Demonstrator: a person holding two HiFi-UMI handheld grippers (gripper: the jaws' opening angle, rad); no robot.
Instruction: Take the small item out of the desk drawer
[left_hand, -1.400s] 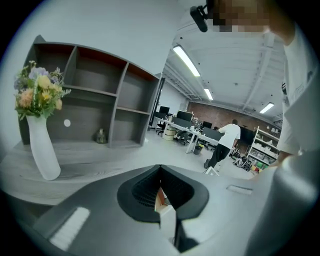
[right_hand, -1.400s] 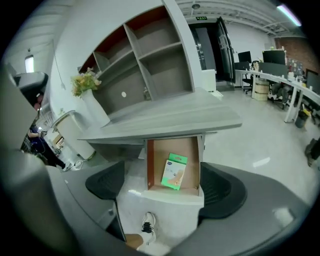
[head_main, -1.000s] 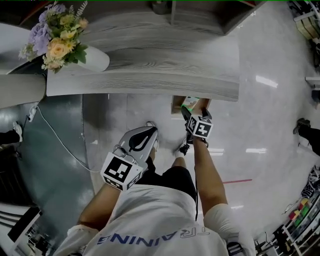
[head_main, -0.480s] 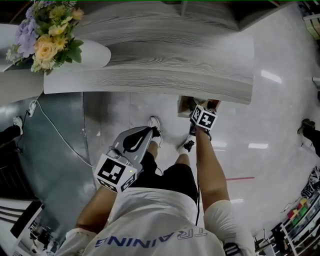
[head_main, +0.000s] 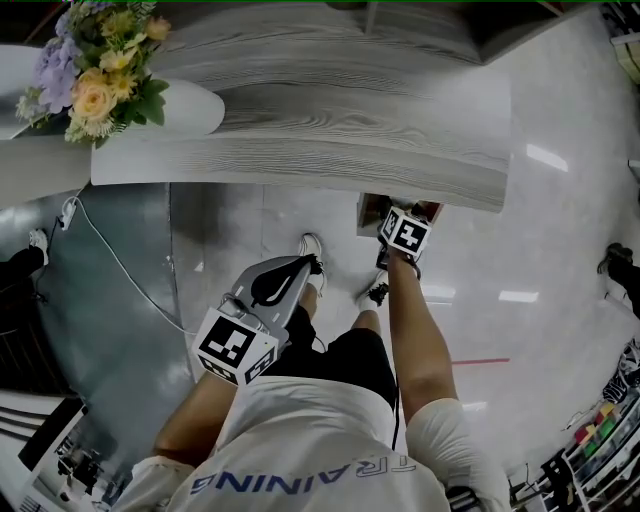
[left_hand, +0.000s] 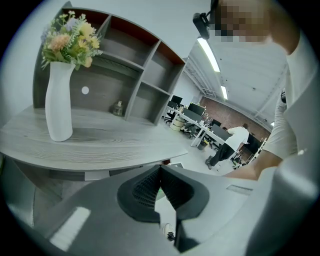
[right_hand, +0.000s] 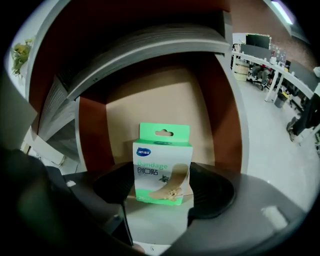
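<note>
A green and white bandage box (right_hand: 162, 167) lies on the tan floor of the open drawer (right_hand: 150, 115) under the desk. My right gripper (right_hand: 162, 195) points steeply down into the drawer; its jaws have just been closing, and the dark pads (right_hand: 116, 192) now meet the box's two sides. In the head view the right gripper (head_main: 397, 212) reaches into the drawer (head_main: 367, 212) below the desk edge, and its marker cube hides the box. My left gripper (head_main: 300, 268) hangs over the floor in front of the desk, its jaws shut and empty; its own view shows the left gripper (left_hand: 160, 172) likewise.
The curved grey wooden desk (head_main: 330, 150) overhangs the drawer. A white vase with flowers (head_main: 180, 108) stands on its left end. A cable (head_main: 120, 280) trails over the floor at the left. The person's shoes (head_main: 312, 250) stand right below the drawer.
My right gripper has gone down into the drawer, and its cube now covers the green box that showed a second ago. The left gripper has sunk a little.
</note>
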